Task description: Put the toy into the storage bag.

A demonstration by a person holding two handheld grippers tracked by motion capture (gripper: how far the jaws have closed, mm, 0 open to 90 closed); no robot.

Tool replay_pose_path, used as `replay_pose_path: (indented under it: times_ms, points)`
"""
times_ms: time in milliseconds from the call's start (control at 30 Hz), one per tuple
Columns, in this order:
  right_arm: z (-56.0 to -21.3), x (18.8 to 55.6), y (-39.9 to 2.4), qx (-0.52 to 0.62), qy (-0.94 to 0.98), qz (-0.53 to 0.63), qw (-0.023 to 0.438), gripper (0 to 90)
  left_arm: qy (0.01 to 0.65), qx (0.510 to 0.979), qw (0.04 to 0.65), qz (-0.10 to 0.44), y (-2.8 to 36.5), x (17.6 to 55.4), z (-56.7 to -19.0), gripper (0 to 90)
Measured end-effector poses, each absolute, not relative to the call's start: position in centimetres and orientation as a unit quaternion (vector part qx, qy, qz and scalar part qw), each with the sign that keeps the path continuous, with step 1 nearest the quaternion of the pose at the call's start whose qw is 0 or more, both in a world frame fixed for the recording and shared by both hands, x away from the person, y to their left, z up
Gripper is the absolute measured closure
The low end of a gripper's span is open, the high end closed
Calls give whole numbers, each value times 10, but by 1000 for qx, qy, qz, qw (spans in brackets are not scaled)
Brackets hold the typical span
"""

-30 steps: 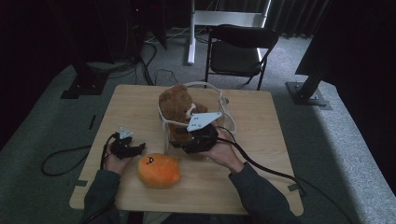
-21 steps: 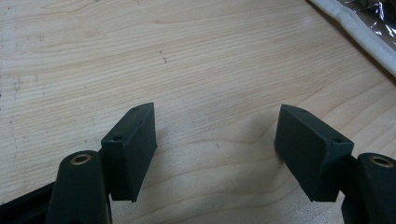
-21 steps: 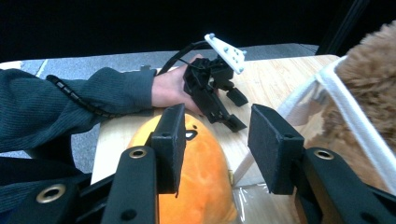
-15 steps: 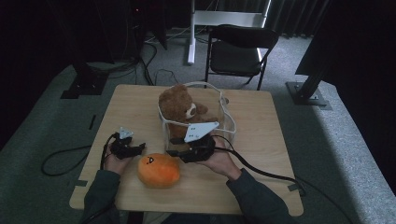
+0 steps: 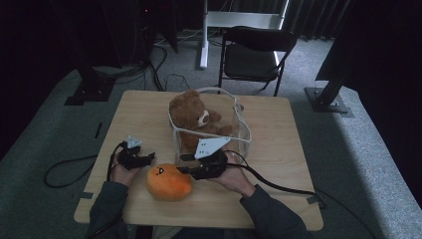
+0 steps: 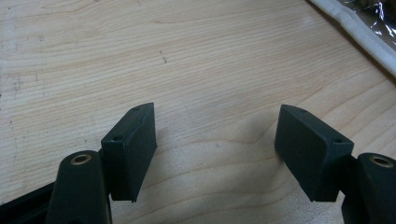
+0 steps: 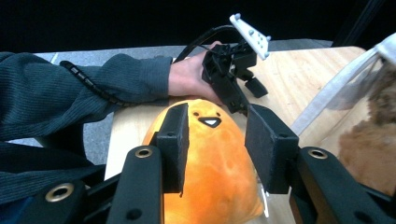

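Observation:
An orange plush [image 5: 168, 181] with a small face lies near the table's front edge. My right gripper [image 5: 183, 164] points left at its right side. In the right gripper view my right gripper [image 7: 217, 112] has its jaws on either side of the orange plush [image 7: 210, 163]. They have just been closing, and I see no squeeze in the plush. A brown teddy bear [image 5: 195, 117] sits in a clear bag with a white rim [image 5: 239, 112]. My left gripper [image 5: 148, 159] rests open on the table left of the plush, over bare wood [image 6: 217, 112].
The wooden table [image 5: 283, 144] has free room at the right and far left. Black cables [image 5: 278, 185] trail off both grippers. A folding chair [image 5: 251, 57] stands behind the table. The person's other hand [image 7: 187, 79] and its gripper lie beyond the plush.
My right gripper has come down and leftward from the front of the clear bag to the orange plush, and its jaws have narrowed. The left hand has stayed still.

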State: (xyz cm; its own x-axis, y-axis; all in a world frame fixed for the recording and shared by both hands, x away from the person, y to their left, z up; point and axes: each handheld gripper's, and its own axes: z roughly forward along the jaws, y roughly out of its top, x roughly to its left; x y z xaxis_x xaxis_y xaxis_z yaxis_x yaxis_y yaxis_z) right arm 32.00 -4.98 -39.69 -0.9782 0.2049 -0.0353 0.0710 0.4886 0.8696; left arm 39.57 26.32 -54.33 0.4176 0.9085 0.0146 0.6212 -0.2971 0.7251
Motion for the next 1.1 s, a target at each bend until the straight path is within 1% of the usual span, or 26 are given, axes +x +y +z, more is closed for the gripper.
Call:
replay_pose_path:
  times_ms: [167, 300, 500, 633, 733, 933, 1033, 1100]
  points:
    - [-404, 318, -47, 77, 862, 498, 59, 589, 494, 775, 329, 218, 263, 396, -543, 301]
    - [-410, 317, -45, 72, 864, 495, 55, 567, 493, 775, 329, 219, 263, 396, -543, 301]
    - [-419, 314, -42, 66, 866, 494, 46, 575, 493, 775, 329, 219, 263, 396, -543, 301]
    - [-423, 311, -41, 60, 866, 494, 41, 616, 493, 775, 329, 219, 263, 396, -543, 301]
    - [-428, 310, -39, 60, 868, 493, 18, 644, 493, 775, 328, 219, 263, 396, -543, 301]
    - [-440, 307, -33, 57, 876, 479, 6, 735, 493, 775, 329, 219, 263, 396, -543, 301]
    - [-444, 307, -30, 53, 878, 475, -1, 760, 493, 775, 329, 219, 263, 396, -543, 301]
    - [-447, 306, -29, 53, 880, 472, -5, 759, 493, 775, 329, 219, 263, 396, -543, 301]
